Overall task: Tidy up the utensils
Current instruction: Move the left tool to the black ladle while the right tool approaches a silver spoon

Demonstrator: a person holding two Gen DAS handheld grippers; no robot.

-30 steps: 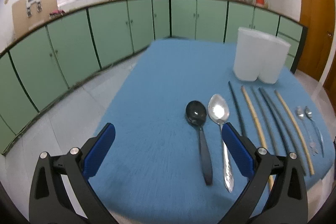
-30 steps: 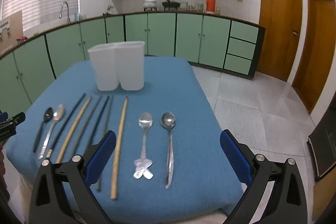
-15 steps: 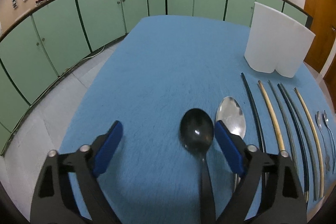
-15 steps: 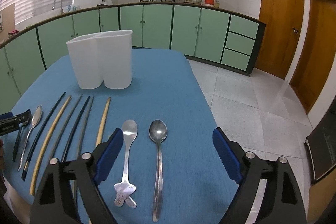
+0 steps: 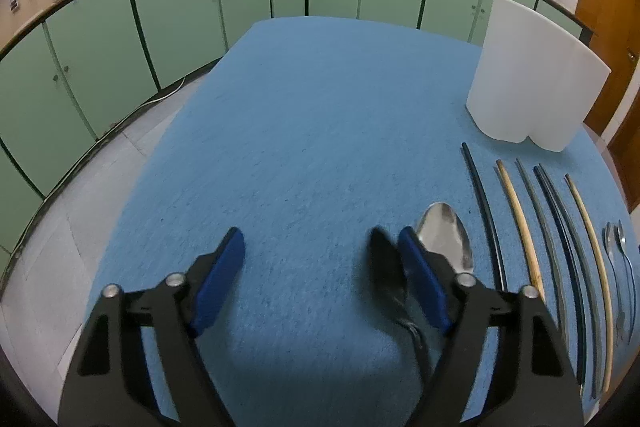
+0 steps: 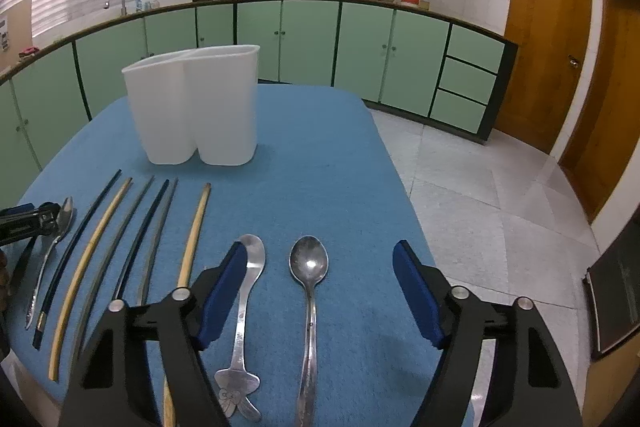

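Both hand-held grippers narrower, lower over spoons (image 6: 309, 263)

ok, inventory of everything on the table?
Holder: 1, white, two compartments, far end of cloth
Chopsticks: 6, black, tan, grey, side by side before holder
Small spoons: 2, silver, right of chopsticks
Large spoon: 1, silver, left of chopsticks
Black spoon: 1, leftmost
Cloth: 1, blue, over table
Left gripper: black, blue pads, open, jaws just closing, around black spoon
Right gripper: same, open, just closing, around one small spoon
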